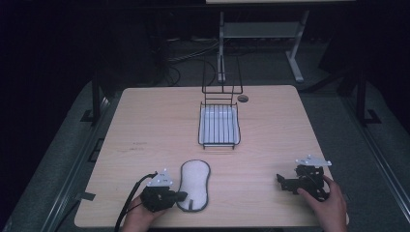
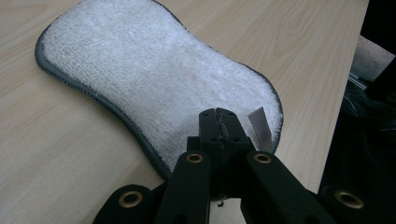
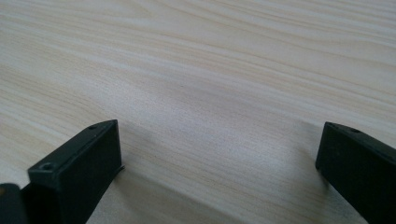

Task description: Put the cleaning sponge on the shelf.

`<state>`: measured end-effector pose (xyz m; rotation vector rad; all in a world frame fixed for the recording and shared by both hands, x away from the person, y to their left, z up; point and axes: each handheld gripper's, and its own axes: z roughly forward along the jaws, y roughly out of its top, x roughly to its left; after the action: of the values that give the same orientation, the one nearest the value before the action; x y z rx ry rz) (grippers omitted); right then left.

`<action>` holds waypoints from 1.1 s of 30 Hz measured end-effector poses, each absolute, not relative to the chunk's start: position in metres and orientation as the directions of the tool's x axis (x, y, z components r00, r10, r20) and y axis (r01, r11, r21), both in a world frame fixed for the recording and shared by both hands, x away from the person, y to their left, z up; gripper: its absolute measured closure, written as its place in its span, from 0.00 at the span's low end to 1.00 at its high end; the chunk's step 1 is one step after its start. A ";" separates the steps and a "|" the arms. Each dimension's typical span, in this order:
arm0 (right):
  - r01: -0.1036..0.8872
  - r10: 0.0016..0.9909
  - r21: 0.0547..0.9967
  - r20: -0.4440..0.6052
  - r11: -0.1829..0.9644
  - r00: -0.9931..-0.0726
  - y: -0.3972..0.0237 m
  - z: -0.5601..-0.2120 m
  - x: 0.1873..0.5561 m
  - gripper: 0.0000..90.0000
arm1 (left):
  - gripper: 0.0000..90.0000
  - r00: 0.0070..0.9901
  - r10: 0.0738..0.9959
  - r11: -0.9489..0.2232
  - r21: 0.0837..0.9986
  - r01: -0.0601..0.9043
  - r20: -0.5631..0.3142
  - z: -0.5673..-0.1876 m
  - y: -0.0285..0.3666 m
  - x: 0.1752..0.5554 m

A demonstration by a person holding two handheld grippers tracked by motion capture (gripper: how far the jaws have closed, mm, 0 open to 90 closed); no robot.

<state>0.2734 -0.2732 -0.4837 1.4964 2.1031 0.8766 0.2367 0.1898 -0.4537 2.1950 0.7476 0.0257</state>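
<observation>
The high view looks down and forward over the table [image 1: 145, 125]. Both gripper views skim close above its wood; the left gripper view shares the white pad [image 2: 154, 79] beside the near edge.

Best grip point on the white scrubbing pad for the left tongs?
The pad lies flat on the table, so pinch a thin dark-trimmed edge. Best looks the near end by the small tag, coming in low from the person's side. The left tongs are already there, shut, apparently on that edge.

We see a white cloth pad [image 2: 154, 79] edged in dark grey, a pale wood-grain table [image 1: 154, 125], and a black wire rack [image 1: 220, 123].
</observation>
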 end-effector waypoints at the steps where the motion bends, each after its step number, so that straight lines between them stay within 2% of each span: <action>1: 0.682 0.941 0.696 0.027 0.224 -0.337 -0.273 -0.484 0.273 0.00 | 1.00 0.825 0.521 -0.508 0.698 0.505 -0.218 -0.454 0.190 0.237; 14: 0.682 0.941 0.696 0.027 0.224 -0.337 -0.273 -0.484 0.273 0.00 | 1.00 0.805 0.565 -0.516 0.682 0.518 -0.184 -0.452 0.204 0.242; 33: 0.682 0.941 0.696 0.027 0.224 -0.337 -0.273 -0.484 0.273 0.00 | 1.00 0.733 0.671 -0.495 0.666 0.558 -0.116 -0.449 0.244 0.265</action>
<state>0.2733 -0.2731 -0.4836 1.4977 2.1030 0.8762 0.2654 0.2445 -0.4492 2.2258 0.9229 0.2053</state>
